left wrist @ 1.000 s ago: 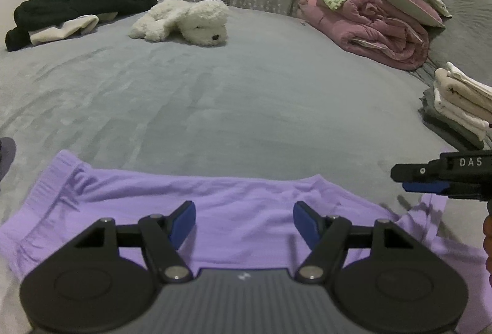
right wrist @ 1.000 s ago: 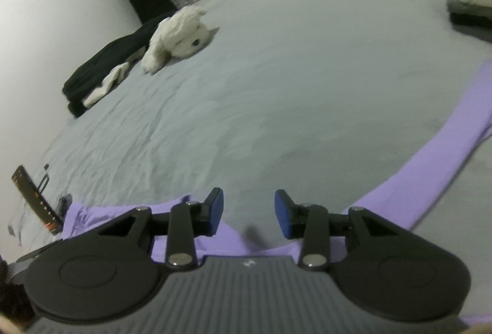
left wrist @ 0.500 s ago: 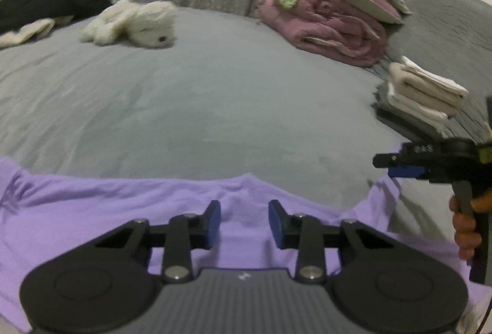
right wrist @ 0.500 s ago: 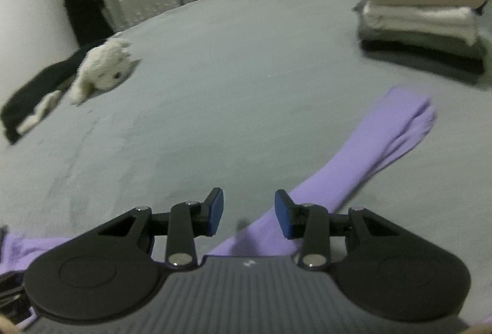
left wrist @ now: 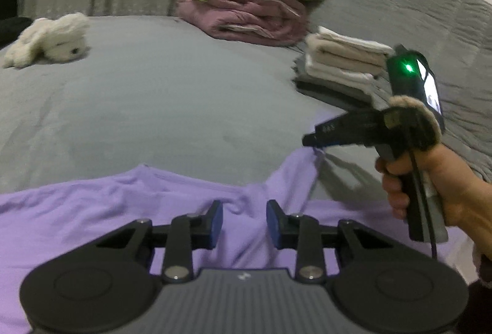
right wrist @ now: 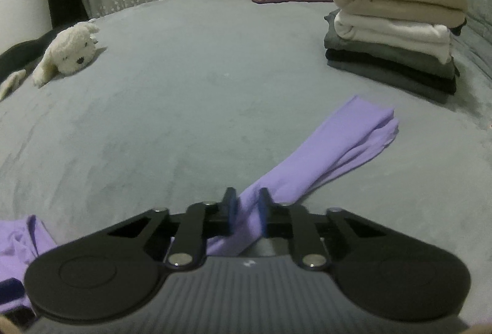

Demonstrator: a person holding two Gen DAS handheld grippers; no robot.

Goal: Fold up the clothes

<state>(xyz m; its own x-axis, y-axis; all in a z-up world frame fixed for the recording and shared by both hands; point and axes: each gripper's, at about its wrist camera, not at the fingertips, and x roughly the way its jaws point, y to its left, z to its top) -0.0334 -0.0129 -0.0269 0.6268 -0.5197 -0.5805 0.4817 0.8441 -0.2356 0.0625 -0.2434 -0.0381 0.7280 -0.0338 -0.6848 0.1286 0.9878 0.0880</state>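
Hand (left wrist: pixel 430 180) angles right hand-held gripper (right wrist: pixel 247 204) down, clamping sleeve (right wrist: pixel 338 143).

A lilac long-sleeved garment (left wrist: pixel 92 220) lies spread flat across the near part of a grey bed cover (left wrist: pixel 160 106), its neckline edge facing the far side. The fabric is thin, smooth and lightly creased, with small folds gathered near the collar. One sleeve (right wrist: pixel 344 143) runs diagonally from near centre towards the far right, lying flat and partly doubled, its cuff end stopping short of a stack of folded clothes (right wrist: pixel 396 26) at far right.
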